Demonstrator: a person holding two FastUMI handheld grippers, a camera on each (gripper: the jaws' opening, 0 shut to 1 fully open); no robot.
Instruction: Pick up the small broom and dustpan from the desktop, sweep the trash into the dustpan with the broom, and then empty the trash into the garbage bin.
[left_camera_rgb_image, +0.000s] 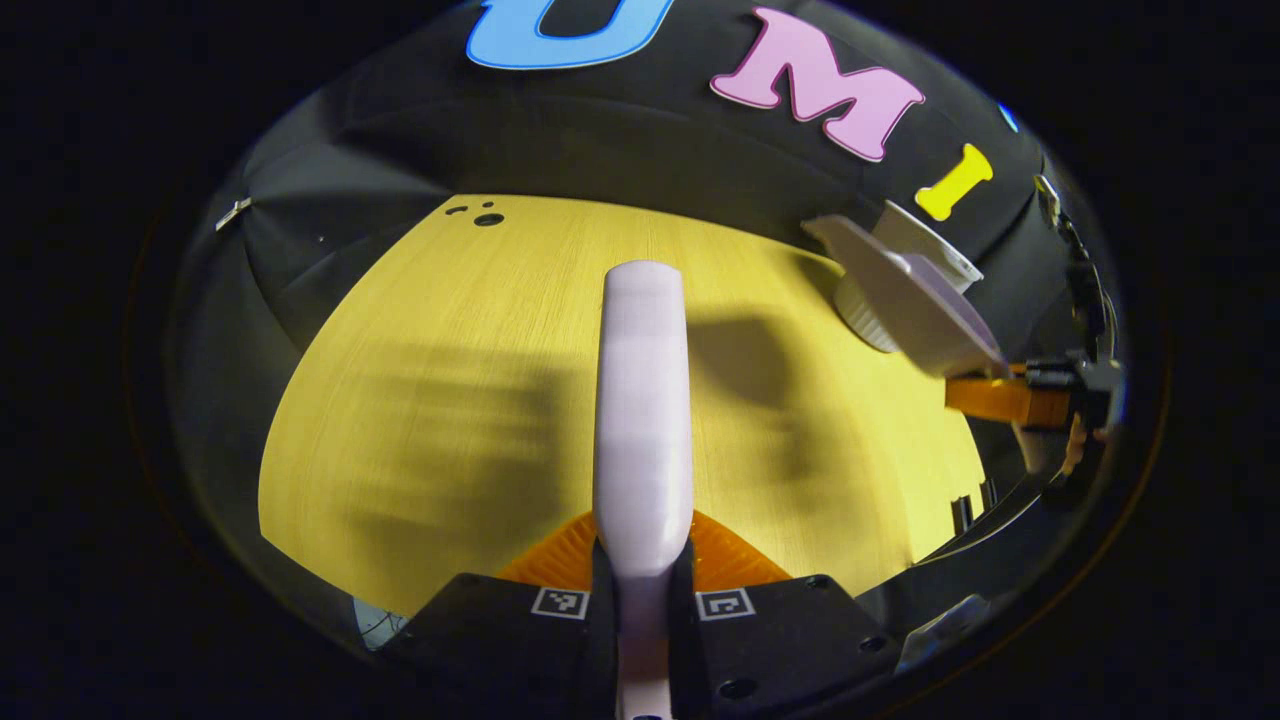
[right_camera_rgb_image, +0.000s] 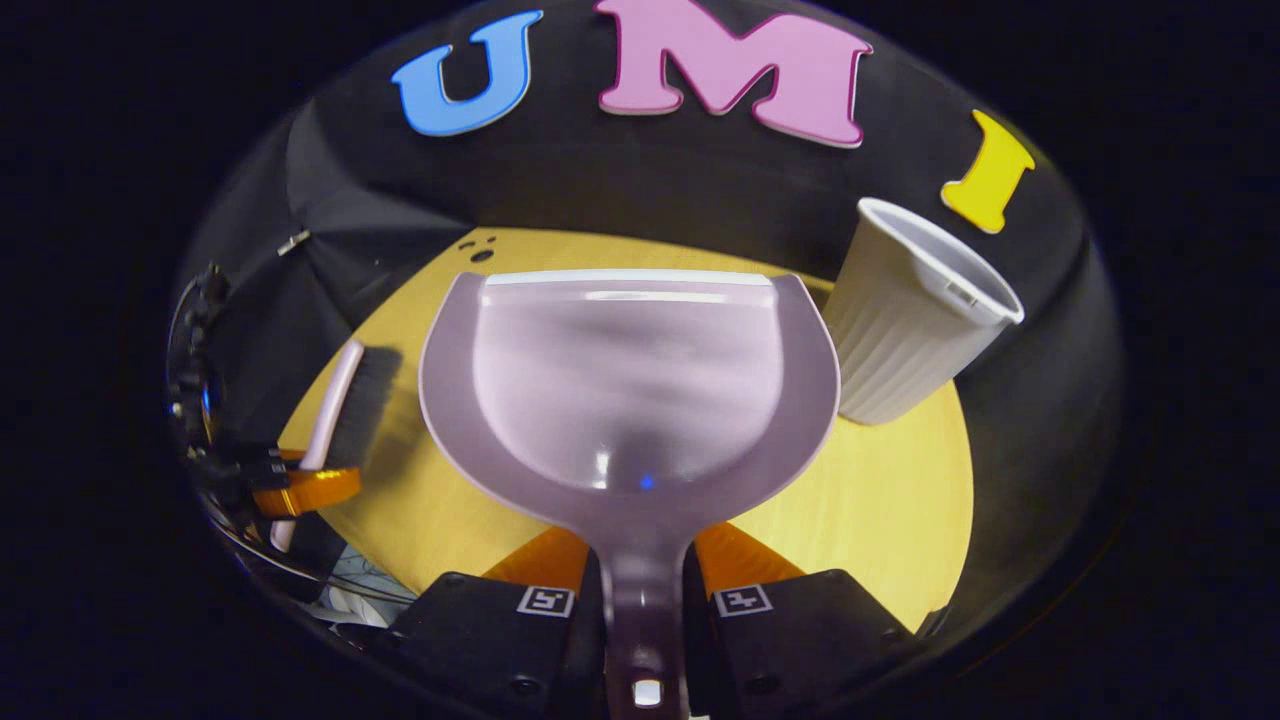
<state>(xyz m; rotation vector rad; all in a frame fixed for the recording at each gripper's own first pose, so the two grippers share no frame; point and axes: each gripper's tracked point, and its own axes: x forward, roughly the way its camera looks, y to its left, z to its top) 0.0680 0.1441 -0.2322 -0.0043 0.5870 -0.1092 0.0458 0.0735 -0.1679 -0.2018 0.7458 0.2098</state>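
- The left gripper (left_camera_rgb_image: 642, 585) squeezes both fingers tight on the broom (left_camera_rgb_image: 642, 400). The broom's handle points straight out ahead, over the yellow table (left_camera_rgb_image: 420, 420).
- The right gripper (right_camera_rgb_image: 643, 600) is closed tight on the dustpan (right_camera_rgb_image: 628, 390) handle. The pan looks empty and is lifted up.
- The white garbage bin (right_camera_rgb_image: 915, 320) stands just to the right of the pan, so the right hand is nearer to it.

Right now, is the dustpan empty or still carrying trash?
Empty. In the right gripper view the dustpan pan is bare, smooth plastic with only reflections, held up by the right gripper beside the bin.
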